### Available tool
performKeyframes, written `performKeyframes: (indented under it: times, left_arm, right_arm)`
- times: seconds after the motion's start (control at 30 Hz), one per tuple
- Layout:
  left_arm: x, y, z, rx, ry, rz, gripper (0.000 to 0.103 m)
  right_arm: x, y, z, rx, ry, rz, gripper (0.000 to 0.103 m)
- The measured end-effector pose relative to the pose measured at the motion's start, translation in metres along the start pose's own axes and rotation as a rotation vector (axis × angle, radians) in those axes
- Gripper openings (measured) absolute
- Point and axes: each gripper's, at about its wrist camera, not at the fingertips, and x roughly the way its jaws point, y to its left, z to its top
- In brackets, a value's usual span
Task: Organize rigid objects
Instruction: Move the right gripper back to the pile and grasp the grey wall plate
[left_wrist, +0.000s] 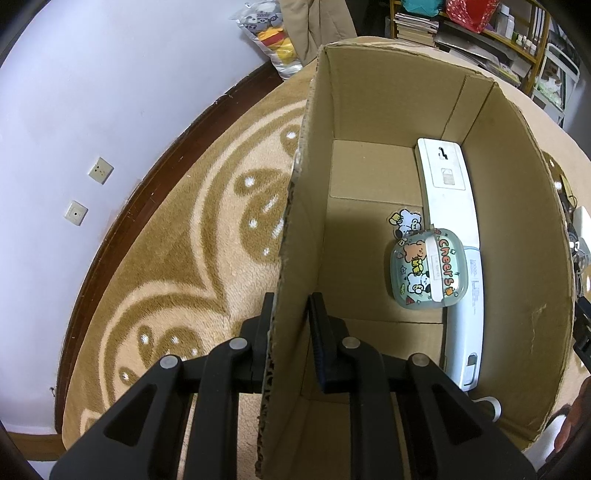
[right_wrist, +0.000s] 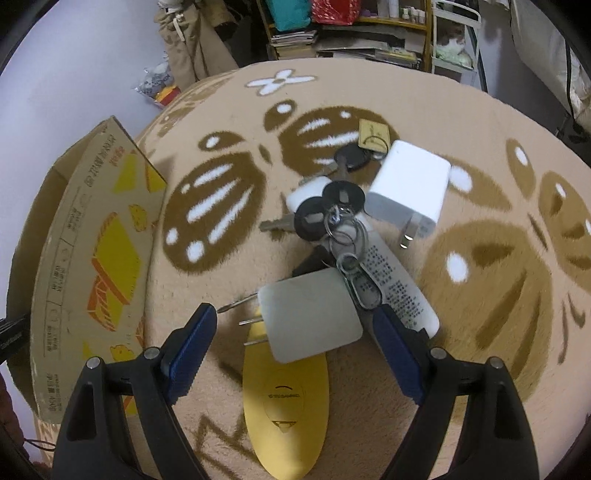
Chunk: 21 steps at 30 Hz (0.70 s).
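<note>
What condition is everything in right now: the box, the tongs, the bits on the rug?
Cardboard box: open-topped, upright, wall pinched by left tongs.
Left tongs: shut on the box wall.
Right tongs: open, straddling the grey charger.
Grey charger: lying on the yellow case, prongs out.
White charger: lying on the rug, prongs out.
Key bunch: piled loose.
Cartoon case: closed, inside box.

Open floor in the cardboard box (left_wrist: 369, 177) left of the white remote (left_wrist: 448, 206); crowded around the grey charger (right_wrist: 310, 314): keys (right_wrist: 332, 214), white tube (right_wrist: 395, 280).
</note>
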Motion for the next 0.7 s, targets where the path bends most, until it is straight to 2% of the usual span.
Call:
performKeyframes:
  times: [0.43,0.47,0.53,0.57,0.7]
  left_arm:
    - [0.000,0.000,0.000,-0.001,0.001,0.000,0.017]
    - [0.000,-0.001,0.000,-0.001,0.001,0.000,0.017]
    - [0.000,-0.001,0.000,-0.001,0.001,0.000,0.017]
    - [0.000,-0.001,0.000,-0.001,0.001,-0.001,0.017]
    - [0.000,-0.001,0.000,0.000,0.001,0.000,0.017]
  right_arm:
    - [0.014,0.004,0.000,0.015,0.030,0.059,0.090]
    - [0.016,0.005,0.000,0.019,0.027,0.060,0.089]
    - [0.018,0.006,0.001,0.010,0.020,0.034,0.074]
    - [0.020,0.007,0.001,0.001,0.020,0.015,0.072]
    - [0.020,0.007,0.002,-0.011,0.014,0.005,0.070]
